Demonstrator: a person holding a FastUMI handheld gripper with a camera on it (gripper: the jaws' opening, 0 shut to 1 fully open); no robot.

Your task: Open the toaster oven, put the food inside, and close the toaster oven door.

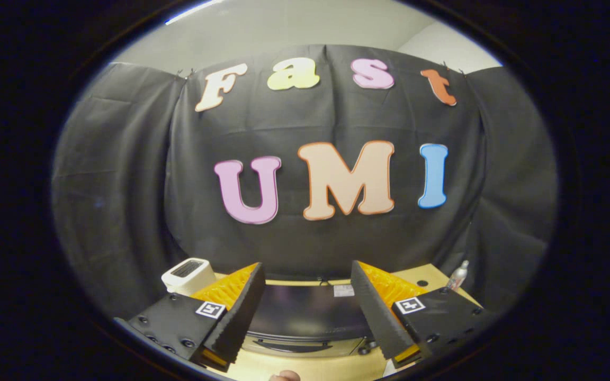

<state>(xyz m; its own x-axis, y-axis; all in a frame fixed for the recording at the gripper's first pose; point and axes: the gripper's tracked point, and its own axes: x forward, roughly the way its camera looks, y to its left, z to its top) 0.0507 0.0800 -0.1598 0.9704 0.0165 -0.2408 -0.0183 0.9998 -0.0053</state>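
The toaster oven [305,312] sits right below and ahead of your gripper [307,328] — you're looking down across its dark top, with the front edge and a long horizontal handle [292,345] showing just under the gap between the fingers. That handle runs side to side, crosswise to the line your fingers point along, and it lies low, nearer to you than the oven's top. That's the relation to work from: the handle is beneath and slightly forward, not out in front at finger height.

Your gripper's fingers are spread wide apart, with nothing between them — the oven's top fills the gap from behind, but neither finger touches it. The door looks to be closed; my read is that the opening step hasn't started.

So the coming move, as I judge it, is a drop and a tilt down — bring the fingers to the handle's level, straddling it from above and below.

Off to the left, beyond the left finger, stands a white toaster [188,275] on the desk [427,275]. To the right, past the right finger, there's a small bottle [457,275] near the desk's edge. I can't make out the food from here.
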